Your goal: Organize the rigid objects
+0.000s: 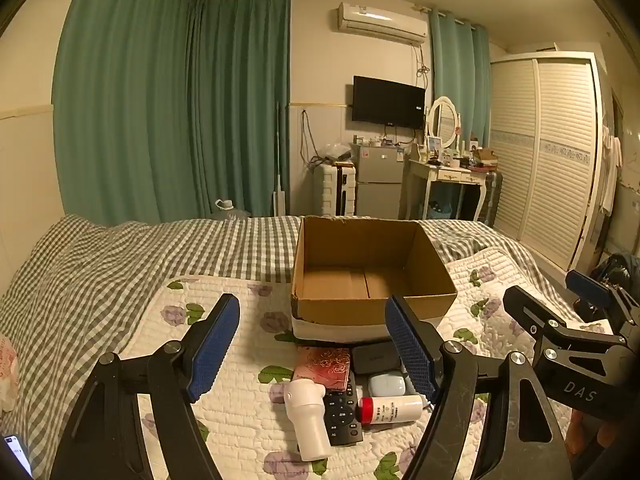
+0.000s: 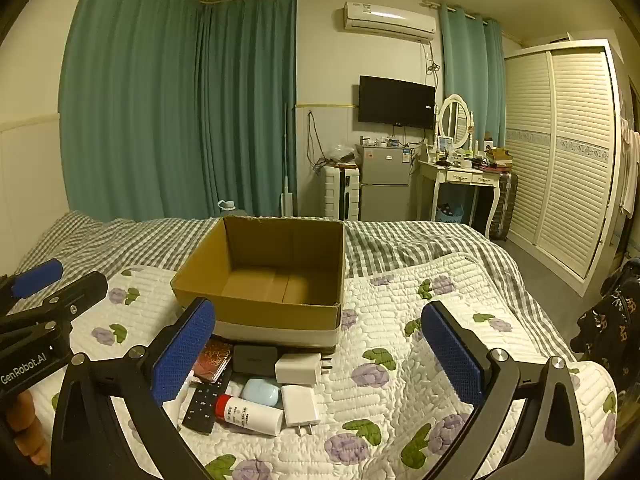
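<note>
An open cardboard box [image 1: 372,276] [image 2: 264,276] stands empty on the quilted bed. In front of it lies a cluster of small objects: a white cylindrical device [image 1: 306,416], a black remote [image 1: 342,416] [image 2: 206,400], a red-capped white tube [image 1: 390,408] [image 2: 250,414], a pale blue case [image 1: 386,384] [image 2: 261,392], a pink patterned box [image 1: 324,364] [image 2: 213,360], a black block [image 1: 374,356] [image 2: 255,359] and two white chargers [image 2: 298,368] [image 2: 300,404]. My left gripper [image 1: 312,344] hovers open above the cluster. To their right, my right gripper [image 2: 318,352] is open and holds nothing.
The floral quilt [image 2: 400,380] covers a grey checked bedspread [image 1: 100,272]. Beyond the bed stand a small fridge [image 2: 384,184], a white dressing table [image 2: 460,176] and a louvred wardrobe [image 2: 560,152]. A phone [image 1: 16,452] lies at the left edge of the left wrist view.
</note>
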Motion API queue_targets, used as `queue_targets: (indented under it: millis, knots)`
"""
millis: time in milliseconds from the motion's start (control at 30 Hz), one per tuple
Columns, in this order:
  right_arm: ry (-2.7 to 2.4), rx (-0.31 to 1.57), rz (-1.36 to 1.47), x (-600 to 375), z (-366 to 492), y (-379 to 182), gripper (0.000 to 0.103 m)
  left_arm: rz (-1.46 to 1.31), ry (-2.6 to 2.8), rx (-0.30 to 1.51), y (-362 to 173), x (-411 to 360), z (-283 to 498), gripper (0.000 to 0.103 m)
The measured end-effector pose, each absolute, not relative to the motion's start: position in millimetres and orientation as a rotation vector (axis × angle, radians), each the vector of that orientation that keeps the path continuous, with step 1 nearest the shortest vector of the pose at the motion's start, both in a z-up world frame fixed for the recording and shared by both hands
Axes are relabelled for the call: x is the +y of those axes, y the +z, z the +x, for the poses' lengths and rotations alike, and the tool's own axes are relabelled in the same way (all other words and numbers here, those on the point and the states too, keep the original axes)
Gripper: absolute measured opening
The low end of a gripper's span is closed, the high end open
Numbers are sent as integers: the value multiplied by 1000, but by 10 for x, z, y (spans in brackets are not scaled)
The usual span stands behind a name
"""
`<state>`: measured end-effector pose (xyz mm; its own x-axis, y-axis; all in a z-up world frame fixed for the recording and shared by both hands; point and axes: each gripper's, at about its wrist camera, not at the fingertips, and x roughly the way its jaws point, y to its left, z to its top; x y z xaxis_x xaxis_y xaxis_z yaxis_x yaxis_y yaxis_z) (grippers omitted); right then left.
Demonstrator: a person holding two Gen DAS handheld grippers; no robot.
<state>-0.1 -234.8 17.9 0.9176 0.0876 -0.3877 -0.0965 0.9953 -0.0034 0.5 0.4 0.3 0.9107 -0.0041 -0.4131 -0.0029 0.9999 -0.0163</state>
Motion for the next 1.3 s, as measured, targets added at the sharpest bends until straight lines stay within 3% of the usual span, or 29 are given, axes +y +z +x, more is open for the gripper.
queue_targets:
  millis: [1300]
  knots:
    - [94, 427, -30, -2328, 7, 118, 103, -17, 10, 417, 53, 76, -7, 78]
